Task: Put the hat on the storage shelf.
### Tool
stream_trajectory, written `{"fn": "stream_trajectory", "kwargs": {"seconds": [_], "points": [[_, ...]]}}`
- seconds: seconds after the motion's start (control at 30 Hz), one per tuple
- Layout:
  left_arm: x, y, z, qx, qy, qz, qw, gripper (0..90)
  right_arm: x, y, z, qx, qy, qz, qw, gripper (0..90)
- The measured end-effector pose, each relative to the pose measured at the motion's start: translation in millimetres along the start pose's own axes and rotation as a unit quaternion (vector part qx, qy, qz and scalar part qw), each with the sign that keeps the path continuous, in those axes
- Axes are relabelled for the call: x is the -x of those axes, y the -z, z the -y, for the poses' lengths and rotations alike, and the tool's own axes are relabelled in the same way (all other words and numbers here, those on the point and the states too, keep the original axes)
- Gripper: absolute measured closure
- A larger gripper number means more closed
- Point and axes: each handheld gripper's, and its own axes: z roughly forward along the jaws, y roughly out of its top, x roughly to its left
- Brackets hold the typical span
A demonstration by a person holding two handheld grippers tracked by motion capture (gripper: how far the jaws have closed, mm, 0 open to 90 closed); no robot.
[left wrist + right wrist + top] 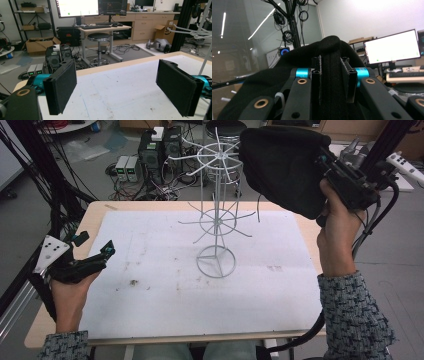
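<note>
While I hold my right hand-held gripper (320, 157) up high at the far right, its jaws pinch a soft black cloth hat (282, 167). That hat hangs in the air just beside the top ring of the tall white wire rack (216, 220), which stands in the middle of the white-topped counter (150, 290). My left hand-held gripper (92, 251) rests low at the near left, over the counter's edge, with its jaws wide apart and nothing between them.
</note>
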Motion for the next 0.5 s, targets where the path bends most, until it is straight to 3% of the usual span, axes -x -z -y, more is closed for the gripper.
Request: {"fn": "stream_trajectory", "kwargs": {"seconds": [0.17, 0.5], "points": [[0.1, 1.7, -2.6, 0.007, 0.001, 0.0, 1.0, 17.2, 6.1, 1.3, 14.9, -0.002, -0.024, -0.001, 0.9997, 73.8], [-0.2, -3.2, -1.0, 0.004, 0.002, 0.001, 1.0, 17.2, 17.2, 0.7, 33.8, -0.017, -0.039, 0.007, 0.9991, 70.6]]}}
